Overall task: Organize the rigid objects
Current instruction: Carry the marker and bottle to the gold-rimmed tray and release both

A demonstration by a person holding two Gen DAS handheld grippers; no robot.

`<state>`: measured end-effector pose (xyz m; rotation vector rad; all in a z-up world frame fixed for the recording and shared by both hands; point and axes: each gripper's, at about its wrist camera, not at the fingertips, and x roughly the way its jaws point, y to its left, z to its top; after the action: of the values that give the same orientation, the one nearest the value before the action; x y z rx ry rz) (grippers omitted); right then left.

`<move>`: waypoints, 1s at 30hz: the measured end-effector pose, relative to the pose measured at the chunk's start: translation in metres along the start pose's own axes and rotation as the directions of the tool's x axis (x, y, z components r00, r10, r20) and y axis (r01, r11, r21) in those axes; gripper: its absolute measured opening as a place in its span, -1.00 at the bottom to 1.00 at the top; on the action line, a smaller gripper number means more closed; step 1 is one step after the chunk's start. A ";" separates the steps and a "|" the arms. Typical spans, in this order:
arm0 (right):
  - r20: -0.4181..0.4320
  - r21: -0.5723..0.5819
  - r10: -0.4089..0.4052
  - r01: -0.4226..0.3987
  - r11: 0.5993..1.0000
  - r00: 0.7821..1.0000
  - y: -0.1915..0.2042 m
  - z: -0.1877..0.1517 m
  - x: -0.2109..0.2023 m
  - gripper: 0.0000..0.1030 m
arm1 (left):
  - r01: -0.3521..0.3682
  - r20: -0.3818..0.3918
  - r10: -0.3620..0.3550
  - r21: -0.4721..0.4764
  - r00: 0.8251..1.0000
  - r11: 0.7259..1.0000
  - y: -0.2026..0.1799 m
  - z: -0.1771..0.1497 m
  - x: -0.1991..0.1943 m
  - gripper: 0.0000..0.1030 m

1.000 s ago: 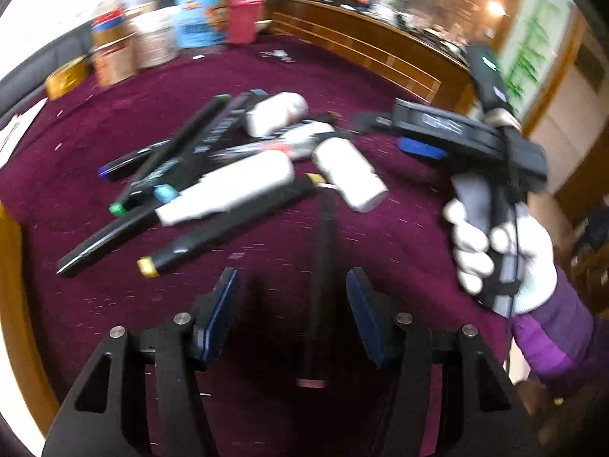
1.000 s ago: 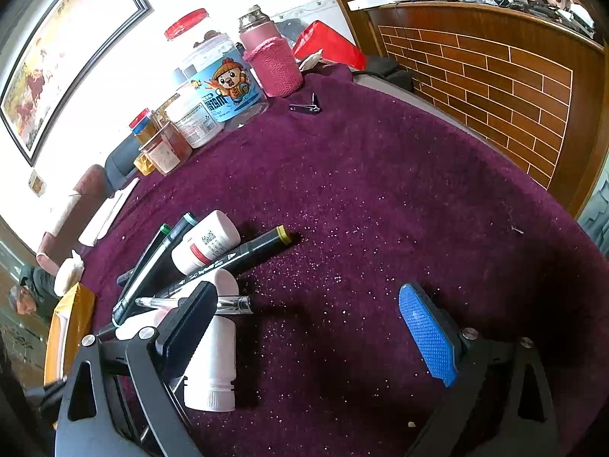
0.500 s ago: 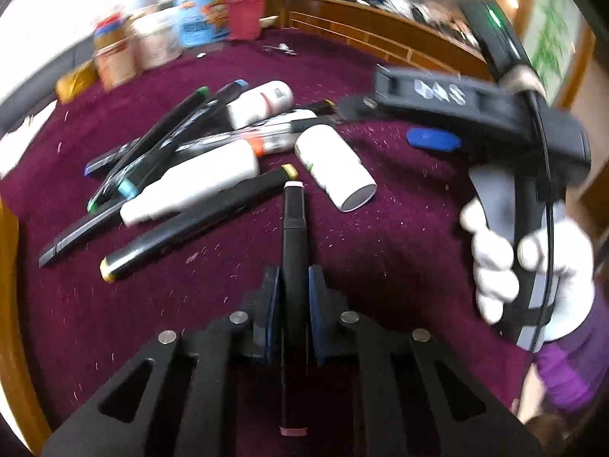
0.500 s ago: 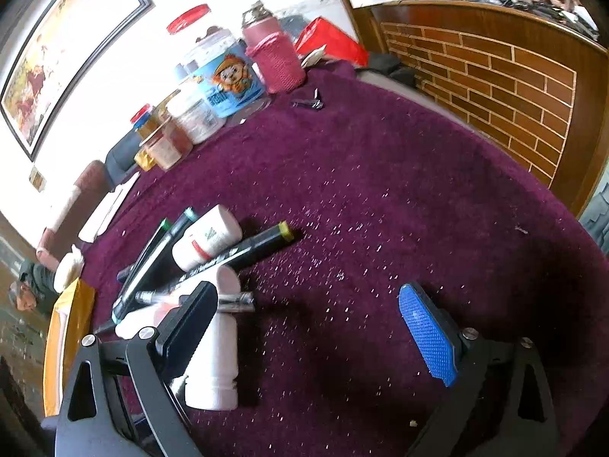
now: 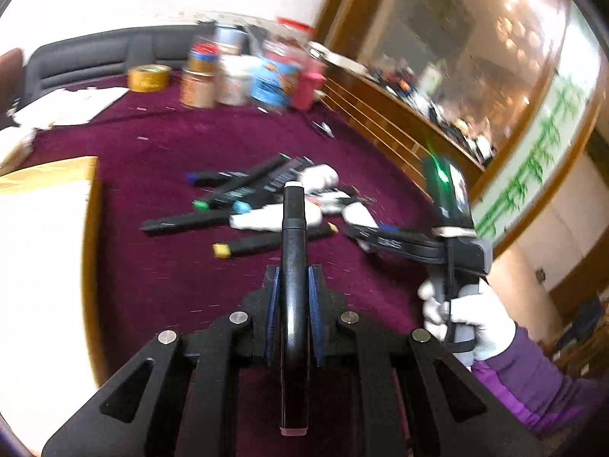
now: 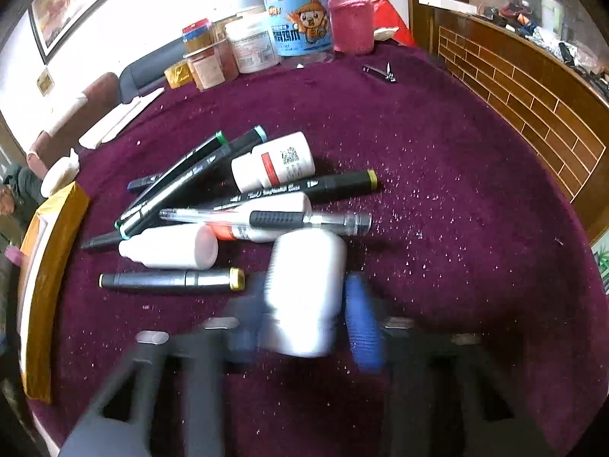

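Observation:
My left gripper [image 5: 293, 293] is shut on a black marker [image 5: 294, 228] and holds it off the purple cloth [image 5: 171, 285], pointing at the pile. The pile has several markers [image 6: 198, 175], a clear pen [image 6: 266, 219] and white bottles [image 6: 274, 165]. The jaws of my right gripper [image 6: 304, 304] are closing on a white bottle [image 6: 304, 266] at the pile's near right end, one blurred blue pad against each of its sides. In the left wrist view the right gripper [image 5: 361, 230] reaches into the pile from the right, held by a white-gloved hand [image 5: 472, 320].
Jars [image 6: 297, 30], a pink wrapped bottle [image 6: 350, 15] and a gold tape roll [image 5: 148, 78] stand at the table's far edge. A nail clipper [image 6: 380, 72] lies near them. A yellow-edged box [image 6: 42, 266] sits at the left. A wooden rail [image 6: 533, 114] borders the right.
My left gripper shut on the black marker and lifted it off the cloth. My right gripper slid over the white bottle and its jaws came in from wide open.

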<state>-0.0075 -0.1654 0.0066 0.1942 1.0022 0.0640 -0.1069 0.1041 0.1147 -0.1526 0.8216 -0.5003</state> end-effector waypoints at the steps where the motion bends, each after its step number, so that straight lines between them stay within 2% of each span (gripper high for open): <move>1: -0.005 0.028 0.027 -0.027 0.999 1.000 -0.004 -0.002 -0.005 -0.43 | -0.009 0.011 0.010 -0.023 1.000 1.000 0.013 0.003 -0.011 -0.77; 3: 0.005 0.039 0.038 -0.039 0.998 0.999 -0.007 -0.006 -0.019 -0.43 | -0.041 0.024 0.042 -0.060 0.999 0.997 0.036 0.006 -0.032 -0.77; 5: 0.011 0.046 0.063 -0.064 0.997 0.998 -0.003 -0.007 -0.032 -0.43 | -0.079 0.026 0.082 -0.090 0.996 0.993 0.057 0.011 -0.037 -0.77; 8: 0.012 0.031 0.161 -0.161 0.986 0.987 0.018 -0.003 -0.050 -0.43 | -0.141 0.002 0.143 -0.162 0.990 0.977 0.098 0.019 -0.038 -0.77; 10: 0.002 -0.002 0.242 -0.242 0.970 0.970 0.048 0.004 -0.055 -0.43 | -0.150 -0.022 0.149 -0.228 0.989 0.962 0.125 0.023 -0.029 -0.77; 12: -0.034 -0.040 0.342 -0.343 0.938 0.939 0.089 0.013 -0.053 -0.43 | -0.140 -0.047 0.132 -0.297 0.990 0.945 0.151 0.025 -0.014 -0.77; 14: -0.080 -0.059 0.415 -0.420 0.906 0.906 0.125 0.021 -0.045 -0.43 | -0.165 -0.072 0.149 -0.352 0.986 0.921 0.174 0.026 0.001 -0.77; 16: -0.114 -0.101 0.454 -0.465 0.880 0.884 0.170 0.027 -0.035 -0.43 | -0.171 -0.083 0.150 -0.399 0.985 0.901 0.195 0.026 0.014 -0.77; 19: -0.162 -0.130 0.472 -0.492 0.861 0.867 0.224 0.036 -0.013 -0.43 | -0.175 -0.090 0.151 -0.466 0.984 0.868 0.216 0.025 0.028 -0.77; 24: -0.227 -0.161 0.439 -0.478 0.863 0.869 0.292 0.041 0.028 -0.42 | -0.159 -0.080 0.138 -0.524 0.987 0.837 0.239 0.019 0.031 -0.77; 27: -0.253 -0.180 0.410 -0.459 0.870 0.876 0.311 0.041 0.042 -0.42 | -0.144 -0.063 0.132 -0.552 0.989 0.821 0.245 0.014 0.025 -0.77; 30: -0.269 -0.204 0.383 -0.441 0.874 0.884 0.314 0.041 0.045 -0.42 | -0.132 -0.050 0.125 -0.554 0.991 0.822 0.247 0.016 0.016 -0.70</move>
<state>0.0626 0.1436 0.0508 0.1605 1.1489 0.6226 0.0044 0.3117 0.0361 -0.6323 0.9667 -0.1183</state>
